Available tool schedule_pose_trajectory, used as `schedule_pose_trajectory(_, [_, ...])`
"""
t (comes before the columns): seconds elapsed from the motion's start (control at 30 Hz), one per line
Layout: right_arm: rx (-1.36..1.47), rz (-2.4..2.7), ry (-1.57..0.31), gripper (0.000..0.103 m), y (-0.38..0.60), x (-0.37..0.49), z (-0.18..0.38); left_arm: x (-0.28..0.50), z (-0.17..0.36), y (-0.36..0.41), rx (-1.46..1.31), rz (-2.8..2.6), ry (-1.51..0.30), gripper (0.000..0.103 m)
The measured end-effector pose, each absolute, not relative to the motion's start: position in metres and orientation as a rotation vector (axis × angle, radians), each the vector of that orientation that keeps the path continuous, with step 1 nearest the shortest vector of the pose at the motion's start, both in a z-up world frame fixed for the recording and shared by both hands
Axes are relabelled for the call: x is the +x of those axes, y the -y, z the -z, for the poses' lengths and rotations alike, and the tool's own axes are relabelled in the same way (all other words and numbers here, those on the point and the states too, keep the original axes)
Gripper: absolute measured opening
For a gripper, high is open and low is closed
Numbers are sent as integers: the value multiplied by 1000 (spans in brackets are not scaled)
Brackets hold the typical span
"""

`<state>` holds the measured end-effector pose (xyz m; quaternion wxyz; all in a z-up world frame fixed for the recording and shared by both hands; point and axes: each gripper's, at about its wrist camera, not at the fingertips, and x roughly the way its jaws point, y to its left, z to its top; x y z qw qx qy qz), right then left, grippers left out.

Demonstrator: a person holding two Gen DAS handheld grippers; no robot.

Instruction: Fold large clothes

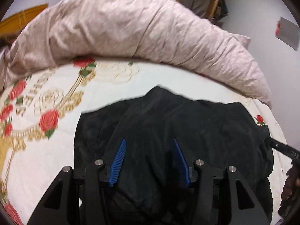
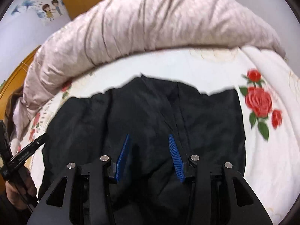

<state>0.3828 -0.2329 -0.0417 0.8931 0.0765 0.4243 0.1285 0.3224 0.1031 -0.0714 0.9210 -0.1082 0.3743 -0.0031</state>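
Garment (image 1: 168,123) beneath parted left tongs (image 1: 149,144)

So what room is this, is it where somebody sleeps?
Most likely a bedroom. A black garment lies on a bed covered by a rose-printed sheet, a rumpled pinkish duvet is heaped along its far side, and a cartoon sticker decorates the wall.

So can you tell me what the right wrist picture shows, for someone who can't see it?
A black garment lies bunched on a white sheet printed with red roses, with the right gripper above it, its blue fingers apart and nothing between them. A rumpled pink duvet lies along the far side.
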Motion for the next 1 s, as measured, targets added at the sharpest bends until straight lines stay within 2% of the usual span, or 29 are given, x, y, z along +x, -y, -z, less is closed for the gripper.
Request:
schedule_pose_trajectory(0.2, [142, -245, -976, 43, 236, 402, 83, 338, 106, -106, -215, -18, -842, 56])
schedule_pose_trajectory(0.5, [182, -327, -868, 44, 216, 353, 36, 286, 67, -87, -244, 73, -754, 54])
schedule_pose_trajectory(0.7, [125, -361, -973, 44, 183, 355, 90, 284, 109, -60, -228, 105, -860, 57])
schedule_pose_trajectory(0.87, [114, -346, -975, 43, 182, 348, 72, 285, 102, -58, -208, 88, -879, 56])
schedule_pose_trajectory(1.0, [119, -386, -928, 43, 183, 314, 55, 256, 81, -50, -204, 129, -829, 54])
